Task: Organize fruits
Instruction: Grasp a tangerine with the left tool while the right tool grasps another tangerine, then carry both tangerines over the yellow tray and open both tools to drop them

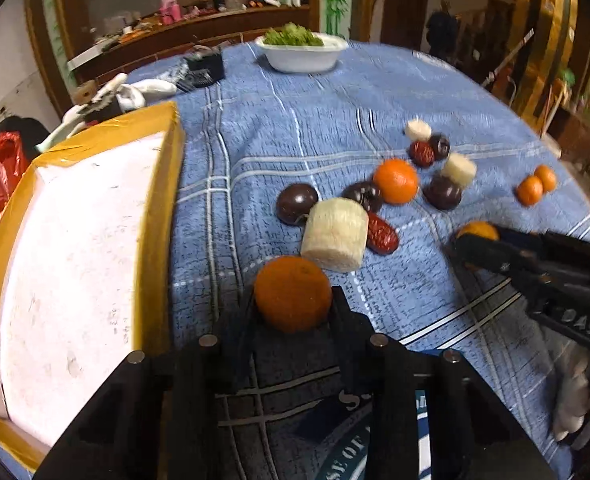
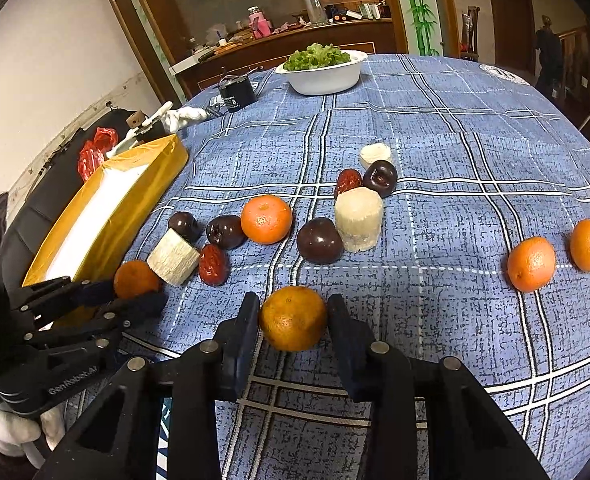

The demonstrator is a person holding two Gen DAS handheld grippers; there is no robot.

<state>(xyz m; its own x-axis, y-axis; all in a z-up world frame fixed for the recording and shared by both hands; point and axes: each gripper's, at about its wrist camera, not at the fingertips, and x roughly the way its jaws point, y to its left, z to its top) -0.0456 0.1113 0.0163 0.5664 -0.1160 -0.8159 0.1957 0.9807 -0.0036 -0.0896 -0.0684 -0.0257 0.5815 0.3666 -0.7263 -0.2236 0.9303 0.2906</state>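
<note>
My left gripper [image 1: 293, 300] is shut on an orange tangerine [image 1: 292, 293], next to the yellow-rimmed white box [image 1: 163, 184]; it shows in the right wrist view [image 2: 135, 292] with its tangerine [image 2: 135, 278]. My right gripper [image 2: 293, 312] is shut on another tangerine [image 2: 293, 317]; it shows in the left wrist view [image 1: 461, 246] with its tangerine [image 1: 477, 230]. On the blue plaid cloth [image 2: 435, 128] lie dark plums [image 2: 320, 240], red dates [image 2: 213, 265], pale sugarcane chunks [image 2: 358, 218] and more tangerines [image 2: 266, 219].
Two tangerines [image 2: 531, 264] lie apart at the right. A white bowl of lettuce [image 2: 322, 67] and a black box [image 2: 237, 92] stand at the far side of the table. A red bag [image 2: 95, 148] sits behind the yellow box.
</note>
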